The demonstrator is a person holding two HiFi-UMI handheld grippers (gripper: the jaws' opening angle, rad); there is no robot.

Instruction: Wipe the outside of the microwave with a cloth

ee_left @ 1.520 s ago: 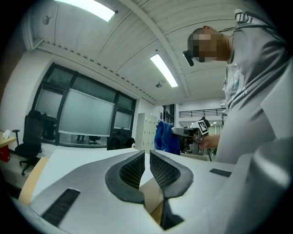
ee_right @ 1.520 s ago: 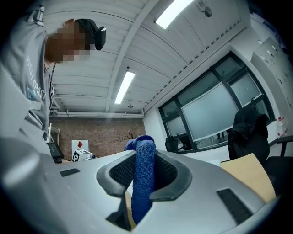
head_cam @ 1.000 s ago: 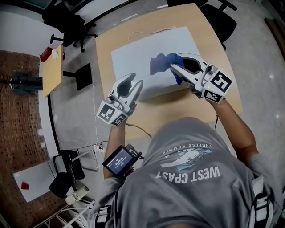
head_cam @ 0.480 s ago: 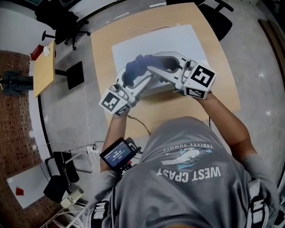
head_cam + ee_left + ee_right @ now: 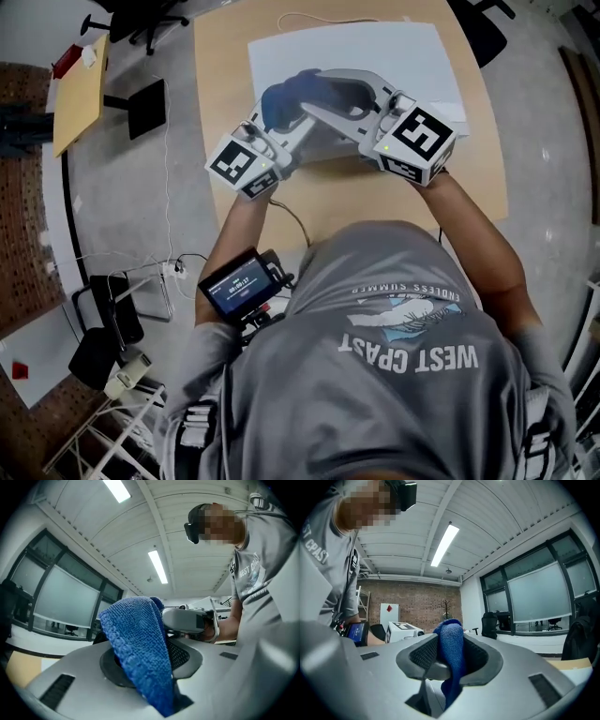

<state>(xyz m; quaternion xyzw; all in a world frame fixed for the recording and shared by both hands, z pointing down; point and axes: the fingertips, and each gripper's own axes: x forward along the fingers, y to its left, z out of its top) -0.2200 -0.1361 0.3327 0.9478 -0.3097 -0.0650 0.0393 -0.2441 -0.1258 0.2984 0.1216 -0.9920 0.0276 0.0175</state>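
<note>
The white microwave (image 5: pixel 375 52) stands on the wooden table (image 5: pixel 487 178), seen from above. Over its front left part both grippers meet at the blue cloth (image 5: pixel 286 94). My left gripper (image 5: pixel 292 120) reaches up from the left; its jaws have just been closing and now hold a thick fold of the cloth (image 5: pixel 136 644). My right gripper (image 5: pixel 314 94) comes in from the right. Its jaws have just been opening, and the cloth (image 5: pixel 451 653) still hangs loosely between them. The right gripper's fingers (image 5: pixel 185 619) show just beyond the cloth in the left gripper view.
The person stands close against the table's front edge, a small screen device (image 5: pixel 239 281) at the waist. A low wooden side table (image 5: pixel 80 84) and cables (image 5: pixel 169 272) are on the floor at the left. A white cord (image 5: pixel 309 17) lies behind the microwave.
The right gripper has carried the cloth leftward across the microwave's top to the left gripper. The left gripper has come up and closed round the cloth.
</note>
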